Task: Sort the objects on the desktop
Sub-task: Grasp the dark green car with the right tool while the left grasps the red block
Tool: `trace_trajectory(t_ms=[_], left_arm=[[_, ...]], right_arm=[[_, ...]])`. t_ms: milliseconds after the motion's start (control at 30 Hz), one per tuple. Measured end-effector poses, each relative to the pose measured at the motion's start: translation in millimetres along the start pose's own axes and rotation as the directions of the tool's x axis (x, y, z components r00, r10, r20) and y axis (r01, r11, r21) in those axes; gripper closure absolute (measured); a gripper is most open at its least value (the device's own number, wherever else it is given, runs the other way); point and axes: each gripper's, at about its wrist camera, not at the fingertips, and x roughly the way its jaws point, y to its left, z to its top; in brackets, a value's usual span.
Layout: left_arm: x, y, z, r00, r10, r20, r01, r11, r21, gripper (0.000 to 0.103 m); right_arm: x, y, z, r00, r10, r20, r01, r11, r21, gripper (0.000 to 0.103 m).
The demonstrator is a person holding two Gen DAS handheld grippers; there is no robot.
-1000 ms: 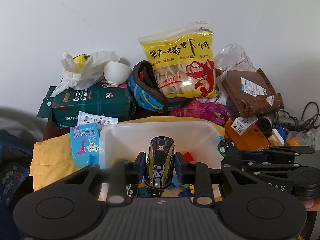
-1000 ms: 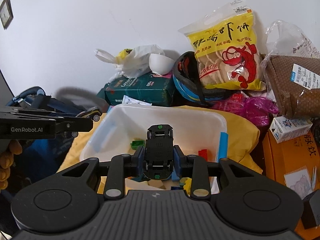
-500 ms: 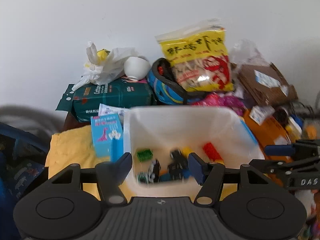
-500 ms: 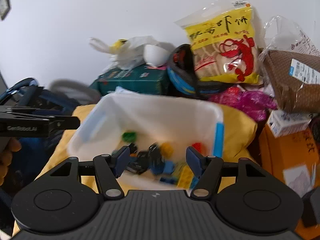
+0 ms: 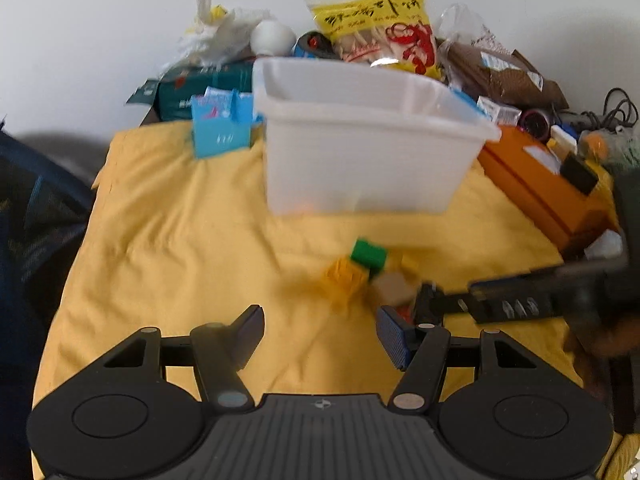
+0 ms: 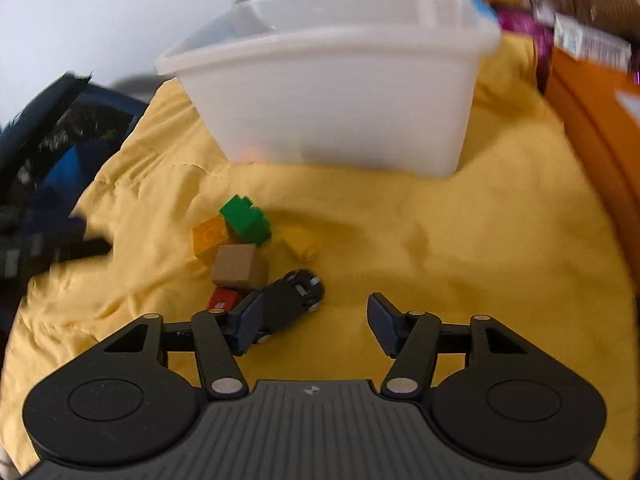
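Blocks and toy car left to sort, bin partly filled.
Left wrist: left tool wide open, empty; white bin beyond green block. Right wrist: right tool closing, empty; black toy car at its left finger, loose on yellow cloth.

Yellow cloth covers the desk; behind it a prawn cracker bag, teal box, and an orange box on the right.
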Motion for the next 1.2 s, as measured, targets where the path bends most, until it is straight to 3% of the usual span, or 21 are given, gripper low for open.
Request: trace_trajectory(t_ms=[300,367,400,567,733,933,1067,1200], left_arm=[[-6,0,-17,1.000,0.011,-0.007,-0.011,1.000,-0.018,0.037],[-2,-5,-18,1.000,0.002,-0.014,-0.002,1.000,-0.007,0.037],[0,-8,-18,1.000,-0.005,-0.020,0.005,1.000,0.002,0.037],[21,-28,-18,0.998,-0.036,-0.053,0.038,0.998,0.041,0.037],[46,-52,-13,0.996,-0.053,-0.072,0.058,0.996,0.065,0.038],[80,-67,-6,0.992,-0.047,-0.117,0.058,0.994,0.091,0.054],[89,-64,-5,0.992,-0.035,-0.120,0.045,0.996,0.075,0.081],[82,-62,-6,0.993,-0.041,-0.107,0.051,0.994,0.094,0.081]], right_arm=[[32,18,-4,0.998,-0.061,-0.017,0.061,0.998,-0.019,0.053],[32,20,-5,0.999,-0.047,-0.014,0.047,0.998,-0.035,0.064],[31,19,-5,1.000,-0.028,-0.014,0.027,0.999,-0.041,0.077],[16,14,-14,1.000,-0.005,0.008,0.006,0.995,-0.104,0.082],[-9,-12,-28,0.999,-0.033,0.029,0.036,0.994,-0.104,0.082],[-30,-27,-50,0.996,-0.086,0.030,0.090,0.983,-0.163,0.082],[-33,-31,-56,0.996,-0.091,0.026,0.094,0.983,-0.160,0.081],[-34,-32,-56,0.996,-0.086,0.028,0.090,0.985,-0.148,0.081]])
